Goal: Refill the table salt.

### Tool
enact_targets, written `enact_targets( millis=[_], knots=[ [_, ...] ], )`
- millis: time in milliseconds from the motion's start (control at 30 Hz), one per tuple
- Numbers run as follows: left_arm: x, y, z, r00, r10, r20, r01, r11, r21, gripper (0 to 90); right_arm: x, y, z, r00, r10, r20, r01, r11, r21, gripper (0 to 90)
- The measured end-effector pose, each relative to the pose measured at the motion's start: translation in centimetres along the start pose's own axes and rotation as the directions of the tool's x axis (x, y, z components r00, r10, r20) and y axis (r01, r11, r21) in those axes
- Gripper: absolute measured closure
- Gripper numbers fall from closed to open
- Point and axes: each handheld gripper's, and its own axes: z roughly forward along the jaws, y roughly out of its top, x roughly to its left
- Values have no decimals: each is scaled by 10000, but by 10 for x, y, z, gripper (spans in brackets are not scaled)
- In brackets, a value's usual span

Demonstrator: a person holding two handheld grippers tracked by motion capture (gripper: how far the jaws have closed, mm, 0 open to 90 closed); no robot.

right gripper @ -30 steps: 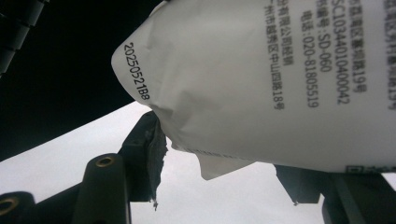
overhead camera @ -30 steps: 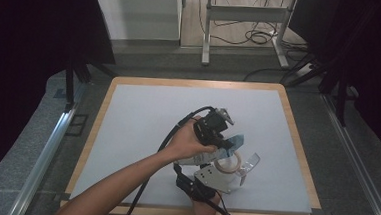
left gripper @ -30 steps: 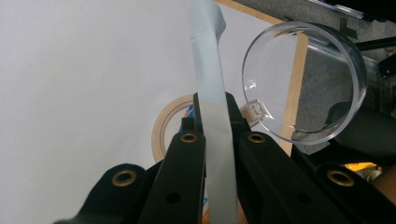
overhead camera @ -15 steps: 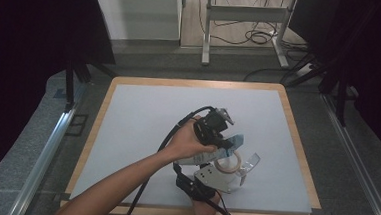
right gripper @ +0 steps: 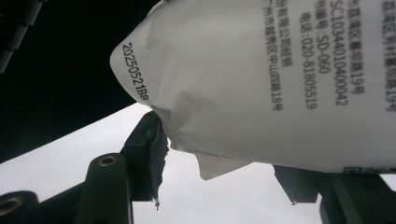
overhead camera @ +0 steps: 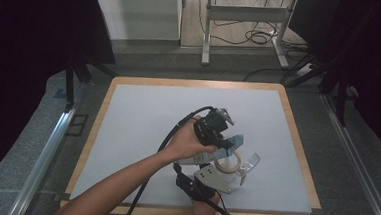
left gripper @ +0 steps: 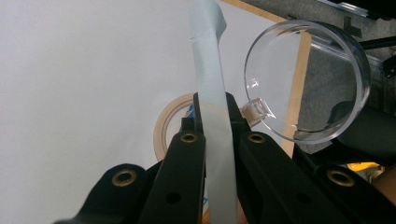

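My left gripper [left gripper: 215, 100] is shut on a pale blue-grey strip of tape [left gripper: 208, 56] that rises straight up between its jaws. Just behind the jaws lies a beige tape roll [left gripper: 162, 133], and a clear round plastic lid [left gripper: 306, 79] stands to its right. In the high view the left gripper [overhead camera: 225, 142] sits over the tape roll [overhead camera: 227, 163] near the table's front, with the clear lid [overhead camera: 250, 164] beside it. My right gripper [right gripper: 224, 163] holds a white printed packet [right gripper: 261, 79] between its jaws; in the high view the packet [overhead camera: 212, 176] lies just ahead of the right hand [overhead camera: 207, 211].
The work surface is a white sheet [overhead camera: 147, 120] inside a wooden frame [overhead camera: 297, 139]. Black cables trail from both grippers toward the front edge. A metal stand and floor cables [overhead camera: 253, 36] lie beyond the table's far side.
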Motion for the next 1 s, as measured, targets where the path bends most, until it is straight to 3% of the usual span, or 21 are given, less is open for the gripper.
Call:
enact_targets(
  millis=[1000],
  knots=[
    [-2, 5, 3, 10000, 4, -87, -3, 9999, 164, 900, -1, 1, 0, 10000, 24, 86, -23, 10000, -74, 425]
  ],
)
